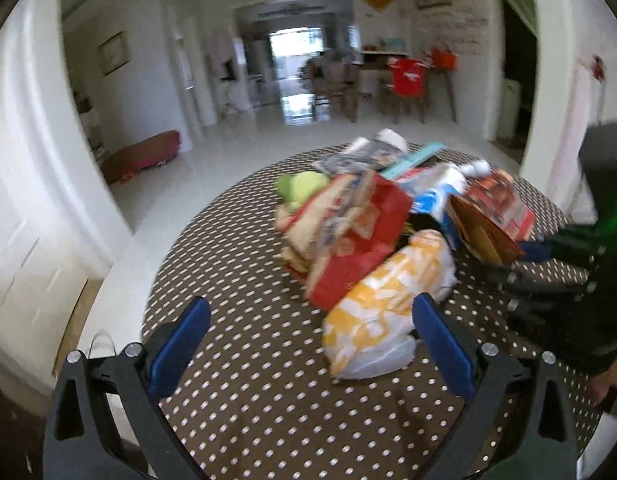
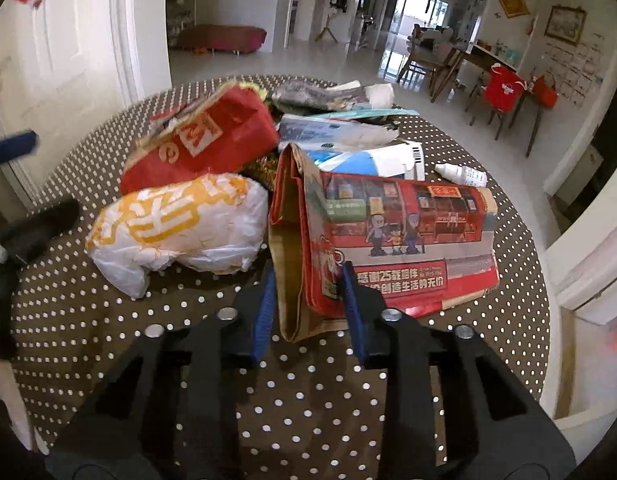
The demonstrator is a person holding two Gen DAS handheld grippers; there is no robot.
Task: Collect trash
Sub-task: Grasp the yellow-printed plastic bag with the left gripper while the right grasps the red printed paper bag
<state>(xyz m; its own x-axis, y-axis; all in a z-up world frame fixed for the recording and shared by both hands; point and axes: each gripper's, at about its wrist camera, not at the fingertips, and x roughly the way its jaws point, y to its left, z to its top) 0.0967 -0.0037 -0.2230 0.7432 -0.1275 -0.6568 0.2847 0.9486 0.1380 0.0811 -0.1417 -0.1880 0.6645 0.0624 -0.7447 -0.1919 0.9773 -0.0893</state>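
A pile of trash lies on a round brown polka-dot table [image 1: 236, 360]. A white and yellow plastic bag [image 1: 388, 300] lies nearest; it also shows in the right wrist view [image 2: 180, 224]. Behind it is a crumpled red paper bag [image 1: 348, 232] [image 2: 204, 140]. My left gripper [image 1: 308, 320] is open, its right finger beside the plastic bag. My right gripper [image 2: 308, 284] is shut on the near end of a red printed paper bag [image 2: 388, 232], which also shows in the left wrist view [image 1: 492, 212].
Blue and white packaging [image 2: 368, 156], grey wrappers [image 2: 324, 96], a small white dropper bottle [image 2: 460, 174] and a green item [image 1: 304, 186] lie further back. A white door [image 2: 68, 48] stands left. Dining chairs and a table [image 2: 468, 68] are beyond.
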